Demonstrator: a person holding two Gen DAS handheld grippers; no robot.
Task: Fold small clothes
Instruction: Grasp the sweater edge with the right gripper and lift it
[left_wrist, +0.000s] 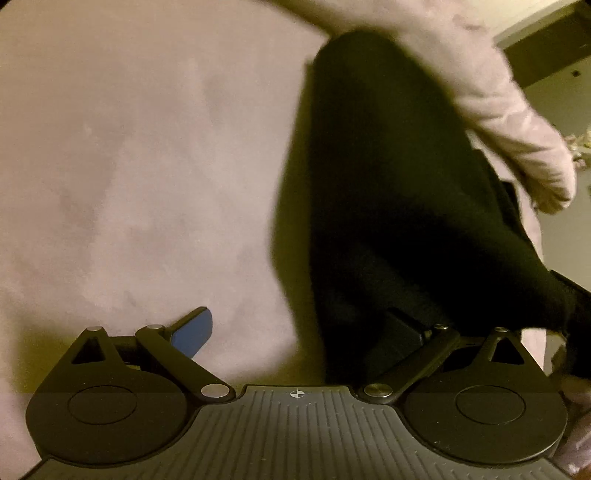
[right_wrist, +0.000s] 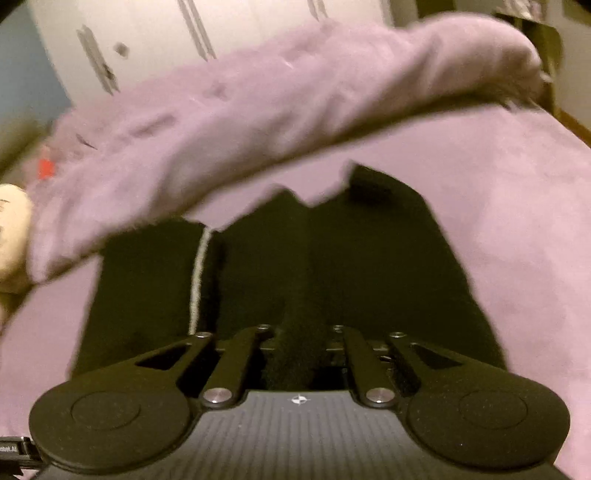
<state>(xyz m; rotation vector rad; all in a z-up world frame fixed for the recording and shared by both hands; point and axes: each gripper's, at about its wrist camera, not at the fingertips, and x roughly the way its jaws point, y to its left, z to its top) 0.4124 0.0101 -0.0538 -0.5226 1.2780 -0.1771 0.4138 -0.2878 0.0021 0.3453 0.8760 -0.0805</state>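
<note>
A small black garment (left_wrist: 388, 192) lies on a pink bedcover (left_wrist: 129, 166). In the left wrist view it runs from top centre down to the right. My left gripper (left_wrist: 295, 332) is open, its blue left pad (left_wrist: 194, 334) on the bare cover, its right finger over the black cloth's edge. In the right wrist view the black garment (right_wrist: 369, 258), with a thin white stripe (right_wrist: 197, 280), spreads out ahead. My right gripper (right_wrist: 295, 347) is shut on a fold of the black cloth.
A pink-sleeved arm (right_wrist: 240, 122) reaches across above the garment in the right wrist view, and shows in the left wrist view (left_wrist: 498, 103). White wardrobe doors (right_wrist: 184, 33) stand behind the bed. A dark furniture edge (left_wrist: 546, 48) is at top right.
</note>
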